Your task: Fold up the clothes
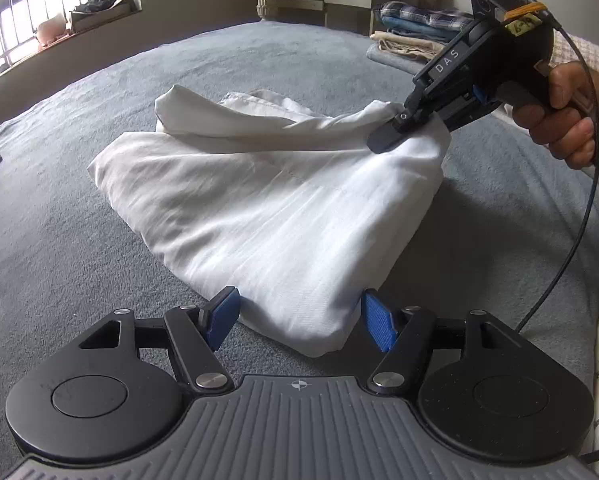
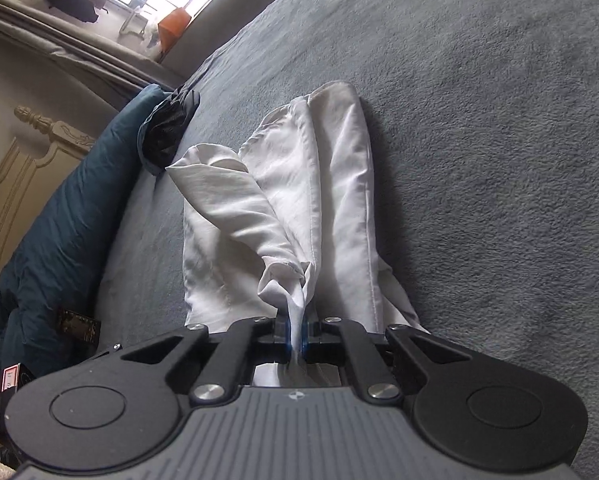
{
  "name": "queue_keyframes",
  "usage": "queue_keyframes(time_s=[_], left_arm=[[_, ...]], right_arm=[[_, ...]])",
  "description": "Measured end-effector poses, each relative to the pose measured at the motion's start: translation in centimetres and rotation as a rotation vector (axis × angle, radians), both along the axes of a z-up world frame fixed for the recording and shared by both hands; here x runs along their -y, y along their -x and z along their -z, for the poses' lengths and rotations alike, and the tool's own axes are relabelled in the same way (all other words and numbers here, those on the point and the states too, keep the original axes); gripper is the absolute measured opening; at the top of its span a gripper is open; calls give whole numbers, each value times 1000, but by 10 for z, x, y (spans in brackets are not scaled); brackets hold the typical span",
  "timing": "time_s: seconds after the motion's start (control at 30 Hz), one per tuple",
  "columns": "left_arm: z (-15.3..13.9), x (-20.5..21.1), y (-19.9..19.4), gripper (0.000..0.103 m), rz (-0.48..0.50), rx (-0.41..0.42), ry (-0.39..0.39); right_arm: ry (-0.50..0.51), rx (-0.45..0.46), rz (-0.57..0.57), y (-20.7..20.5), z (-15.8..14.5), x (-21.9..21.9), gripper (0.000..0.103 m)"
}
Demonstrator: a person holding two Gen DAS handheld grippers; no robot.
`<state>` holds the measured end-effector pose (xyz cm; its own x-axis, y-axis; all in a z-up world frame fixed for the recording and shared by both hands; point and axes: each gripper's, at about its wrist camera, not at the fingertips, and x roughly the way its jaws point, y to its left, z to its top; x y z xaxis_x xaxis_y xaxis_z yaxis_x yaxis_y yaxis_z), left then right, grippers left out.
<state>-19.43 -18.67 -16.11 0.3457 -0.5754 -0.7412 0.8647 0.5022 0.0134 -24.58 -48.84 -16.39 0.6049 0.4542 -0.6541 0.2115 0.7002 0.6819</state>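
A white garment (image 1: 251,200) lies partly folded on the grey bed cover (image 1: 79,240). In the left wrist view my right gripper (image 1: 395,130) is shut on the garment's right corner and holds it lifted, a hand (image 1: 559,120) on its grip. The right wrist view shows the same white garment (image 2: 295,208) with a bunched fold of it pinched between the shut blue pads (image 2: 287,334) of my right gripper (image 2: 296,336). My left gripper (image 1: 299,320) hovers open at the garment's near corner, blue pads (image 1: 223,314) either side of it, not pressing.
A stack of folded clothes (image 1: 415,36) sits at the far right of the bed. A dark teal duvet (image 2: 59,220) and a black item (image 2: 167,128) lie along the bed's left side by a cream headboard (image 2: 15,168). A window ledge (image 1: 59,20) holds clutter.
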Motion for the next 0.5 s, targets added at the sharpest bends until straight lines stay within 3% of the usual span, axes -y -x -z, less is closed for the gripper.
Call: queue_keyframes(time_s=[0.13, 0.27, 0.5], left_arm=[[0, 0, -1, 67, -7, -9, -6], [1, 2, 2, 67, -3, -2, -15], [9, 11, 16, 66, -27, 91, -77]], right_arm=[[2, 20, -4, -1, -3, 3, 4], [68, -2, -41, -1, 5, -1, 5], [-7, 28, 7, 0, 0, 9, 5]])
